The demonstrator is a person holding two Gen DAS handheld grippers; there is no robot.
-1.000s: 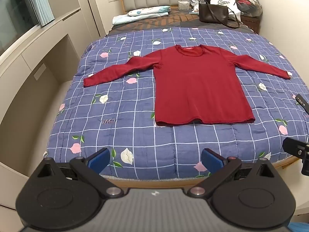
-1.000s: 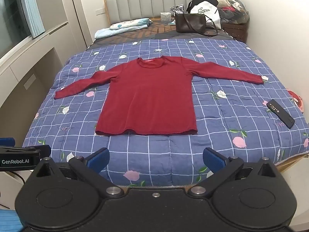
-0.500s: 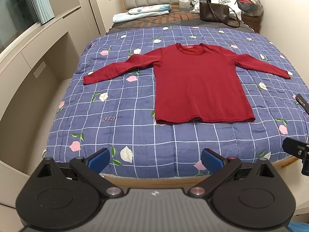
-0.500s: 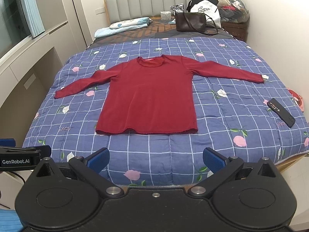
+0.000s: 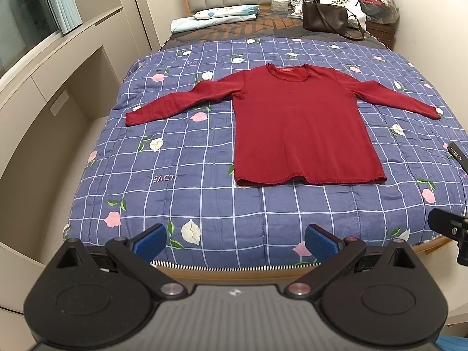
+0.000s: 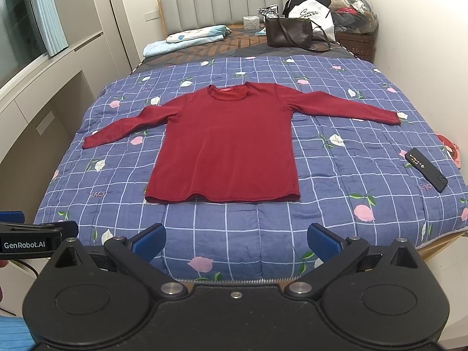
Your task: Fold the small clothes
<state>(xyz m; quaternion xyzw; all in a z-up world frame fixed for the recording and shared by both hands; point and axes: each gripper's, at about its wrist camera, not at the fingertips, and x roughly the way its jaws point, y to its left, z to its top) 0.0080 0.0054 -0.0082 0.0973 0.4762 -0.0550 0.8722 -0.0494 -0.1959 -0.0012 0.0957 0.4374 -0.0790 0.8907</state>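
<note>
Because both the left gripper (image 5: 235,238) and right gripper (image 6: 235,238) hang wide open and empty, a careless pinch may wrinkle the flat red shirt (image 6: 225,149).

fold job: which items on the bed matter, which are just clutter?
Job:
- red long-sleeved top, spread flat
- left gripper, open, empty
- right gripper, open, empty

Lying about:
- black remote
- brown handbag
- white bag
- folded bedding
- tissue box
</note>
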